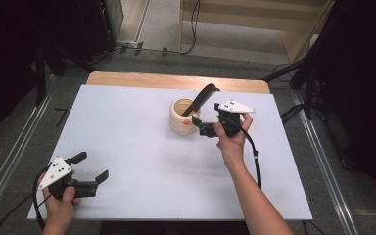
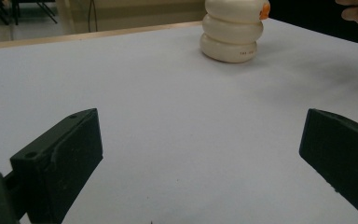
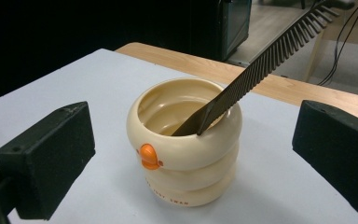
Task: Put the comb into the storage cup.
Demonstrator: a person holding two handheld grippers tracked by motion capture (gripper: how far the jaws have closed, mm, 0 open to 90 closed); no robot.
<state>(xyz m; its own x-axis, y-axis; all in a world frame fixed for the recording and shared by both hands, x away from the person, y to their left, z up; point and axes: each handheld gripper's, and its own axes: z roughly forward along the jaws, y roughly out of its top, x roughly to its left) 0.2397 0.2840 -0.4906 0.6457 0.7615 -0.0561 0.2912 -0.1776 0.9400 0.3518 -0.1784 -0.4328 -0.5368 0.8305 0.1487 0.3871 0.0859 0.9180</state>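
Right claw, jaws wide and empty, faces the cream ribbed cup at the desk's centre; a black comb leans inside. The high view adds the left claw, wide, near the desk's front-left corner.

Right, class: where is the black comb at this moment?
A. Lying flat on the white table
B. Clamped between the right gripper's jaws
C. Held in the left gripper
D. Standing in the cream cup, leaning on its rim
D: the comb stands slanted in the cup, clear of the open right gripper.
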